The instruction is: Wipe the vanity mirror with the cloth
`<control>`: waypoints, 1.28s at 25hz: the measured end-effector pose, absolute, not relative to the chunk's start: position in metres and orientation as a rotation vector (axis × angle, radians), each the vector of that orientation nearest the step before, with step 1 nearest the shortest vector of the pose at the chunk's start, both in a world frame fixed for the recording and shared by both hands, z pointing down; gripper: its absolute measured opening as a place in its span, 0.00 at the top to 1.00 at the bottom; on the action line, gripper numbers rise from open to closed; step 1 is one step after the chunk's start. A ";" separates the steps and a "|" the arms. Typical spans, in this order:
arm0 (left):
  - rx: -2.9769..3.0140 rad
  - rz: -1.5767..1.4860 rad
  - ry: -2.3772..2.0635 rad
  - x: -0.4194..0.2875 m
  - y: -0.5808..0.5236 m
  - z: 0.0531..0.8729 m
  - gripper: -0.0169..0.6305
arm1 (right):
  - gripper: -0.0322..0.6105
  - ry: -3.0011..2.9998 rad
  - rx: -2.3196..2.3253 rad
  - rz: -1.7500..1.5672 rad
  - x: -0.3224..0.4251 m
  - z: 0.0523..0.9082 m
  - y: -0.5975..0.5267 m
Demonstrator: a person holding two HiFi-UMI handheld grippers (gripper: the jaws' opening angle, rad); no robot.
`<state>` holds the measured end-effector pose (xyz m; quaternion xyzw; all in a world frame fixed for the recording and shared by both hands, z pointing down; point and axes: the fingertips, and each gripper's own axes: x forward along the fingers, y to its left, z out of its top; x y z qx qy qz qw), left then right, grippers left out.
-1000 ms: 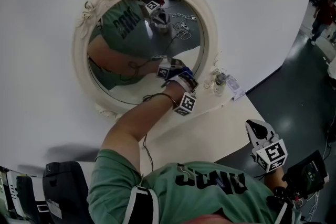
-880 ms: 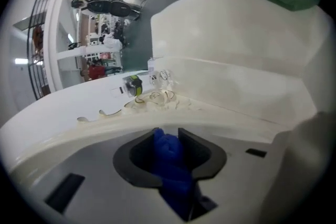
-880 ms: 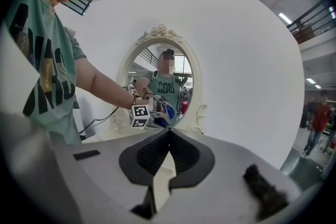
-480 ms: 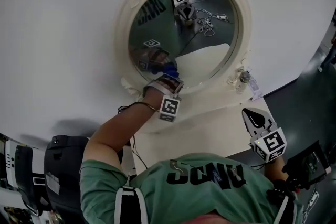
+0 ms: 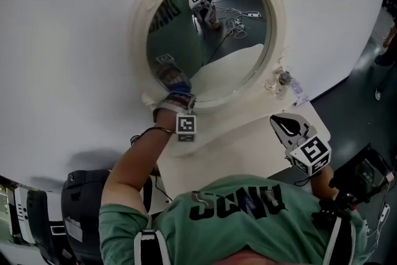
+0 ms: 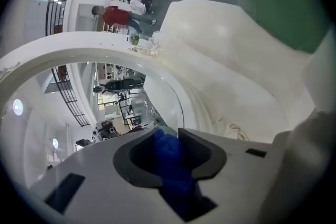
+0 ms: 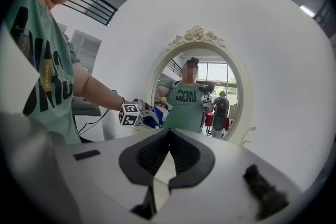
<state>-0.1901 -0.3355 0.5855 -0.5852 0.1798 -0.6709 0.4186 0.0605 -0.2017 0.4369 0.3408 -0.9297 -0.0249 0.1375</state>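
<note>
Fingers on left gripper clamp cloth by mirror rim, bottle opposite; right gripper closed, empty.

The mirror is glossy glass, its carved frame smooth, the cloth soft and matt.

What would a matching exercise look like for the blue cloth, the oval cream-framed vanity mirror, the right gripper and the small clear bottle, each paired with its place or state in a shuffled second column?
Things:
1. blue cloth
2. oval cream-framed vanity mirror
3. right gripper
4. small clear bottle

Places or states:
A. shut on nothing, held away from the glass
B. on the white table, by the frame's lower right
C. clamped in the left gripper, at the glass's lower left
D. against the white wall

Pairs: 1-C, 2-D, 3-A, 4-B
</note>
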 end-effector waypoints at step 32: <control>-1.699 -1.330 0.066 0.101 -0.431 0.684 0.79 | 0.93 -2.330 1.469 0.107 0.242 0.483 -0.188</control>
